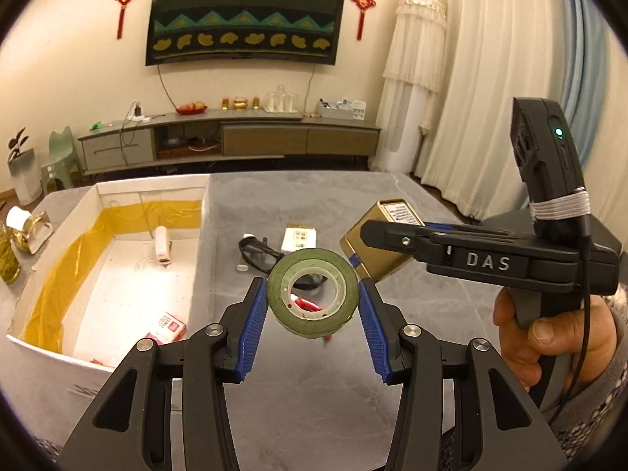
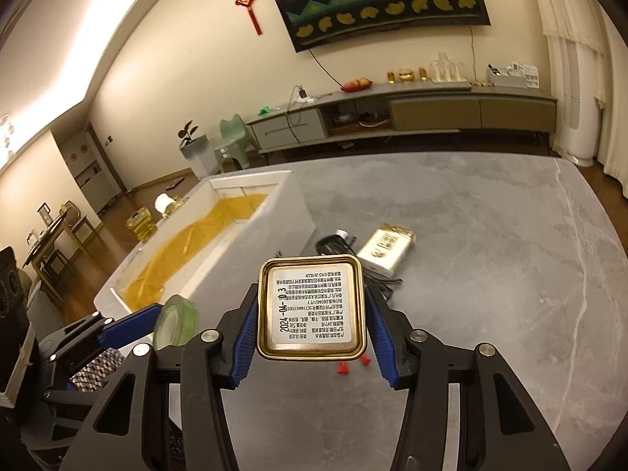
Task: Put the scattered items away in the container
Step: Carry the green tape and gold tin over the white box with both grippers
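Note:
My left gripper (image 1: 313, 300) is shut on a green tape roll (image 1: 313, 298) and holds it above the grey table; the roll also shows in the right wrist view (image 2: 175, 325). My right gripper (image 2: 312, 314) is shut on a square gold tin (image 2: 312, 308), label side toward the camera; the tin shows in the left wrist view (image 1: 373, 247) too. The white box (image 1: 55, 267) with yellow lining sits at the left and holds a white stapler-like item (image 1: 161, 249) and a red-and-white packet (image 1: 167, 327). Black glasses (image 1: 259, 253), a white-and-gold pack (image 2: 386, 249) and a red item (image 2: 343, 367) lie on the table.
The grey table (image 2: 490, 294) extends far and right. A tape dispenser (image 1: 25, 225) and a yellow-green bottle (image 1: 6, 259) stand left of the box. A TV cabinet (image 1: 235, 137) and curtains lie beyond.

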A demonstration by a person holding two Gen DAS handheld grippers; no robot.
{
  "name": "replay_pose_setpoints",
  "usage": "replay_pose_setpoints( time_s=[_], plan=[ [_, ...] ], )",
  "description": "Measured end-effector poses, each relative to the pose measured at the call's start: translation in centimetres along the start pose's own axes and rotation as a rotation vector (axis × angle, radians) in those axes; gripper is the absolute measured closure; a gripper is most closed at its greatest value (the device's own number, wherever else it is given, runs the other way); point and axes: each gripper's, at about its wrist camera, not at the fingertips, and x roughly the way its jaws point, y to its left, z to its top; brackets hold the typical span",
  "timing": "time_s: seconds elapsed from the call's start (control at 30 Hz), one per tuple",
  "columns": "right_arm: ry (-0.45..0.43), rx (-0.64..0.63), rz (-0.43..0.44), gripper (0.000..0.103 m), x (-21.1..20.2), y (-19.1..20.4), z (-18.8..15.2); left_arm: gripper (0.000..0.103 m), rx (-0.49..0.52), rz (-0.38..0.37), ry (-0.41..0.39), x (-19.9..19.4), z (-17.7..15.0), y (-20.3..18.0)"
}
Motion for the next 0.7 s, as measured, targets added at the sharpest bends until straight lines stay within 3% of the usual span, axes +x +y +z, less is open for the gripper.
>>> replay_pose_setpoints(
  time_s=[0.7],
  plan=[
    [-0.034, -0.046, 0.023, 0.051, -1.7, 6.1, 1.1, 0.054, -0.142, -0.025, -0.090, -2.9, 0.8, 5.5]
  ],
)
